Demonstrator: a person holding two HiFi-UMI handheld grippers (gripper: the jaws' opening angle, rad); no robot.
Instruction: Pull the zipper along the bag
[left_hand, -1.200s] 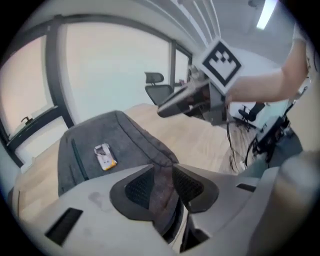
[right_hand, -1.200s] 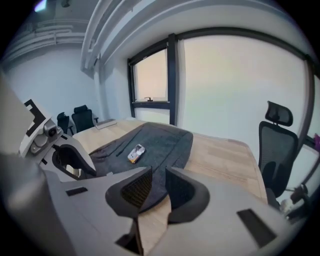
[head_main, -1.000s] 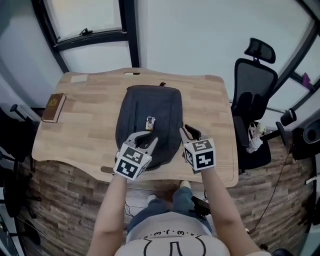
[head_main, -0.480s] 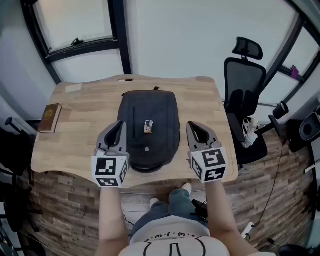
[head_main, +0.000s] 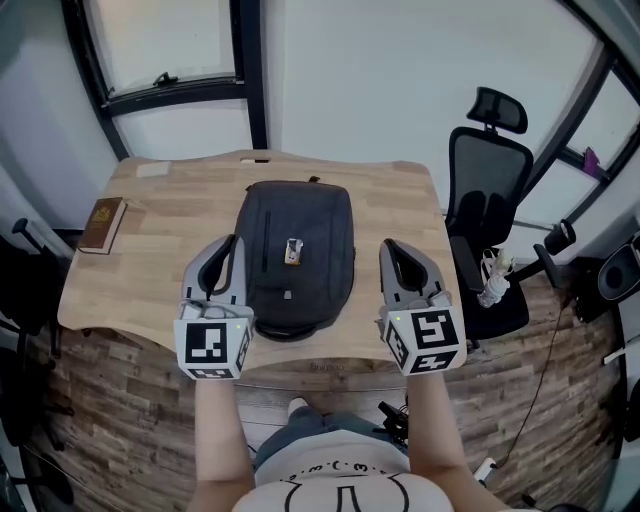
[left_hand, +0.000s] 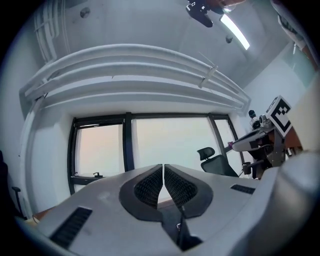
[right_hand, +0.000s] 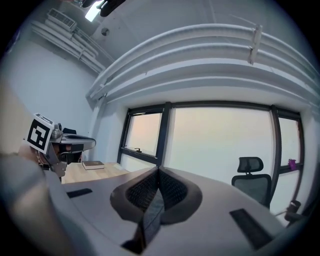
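A dark grey backpack (head_main: 295, 255) lies flat on the wooden desk (head_main: 150, 250), with a small light tag (head_main: 293, 250) on its front. My left gripper (head_main: 233, 243) hangs raised at the bag's left side, and my right gripper (head_main: 391, 248) is level with it at the bag's right side. Neither touches the bag. In the left gripper view the jaws (left_hand: 163, 167) meet with nothing between them. The right gripper view shows its jaws (right_hand: 158, 172) pressed together and empty. Both gripper views point level at the window, with the bag out of sight.
A brown book (head_main: 101, 223) lies at the desk's far left. A black office chair (head_main: 487, 190) stands to the right of the desk. Windows and a white wall are behind the desk. A pale flat item (head_main: 153, 169) rests at the back left corner.
Both grippers have lifted off the backpack's near end and moved apart to either side of it. Their jaws, open a second ago, are now shut. They tilted from pointing down to level.
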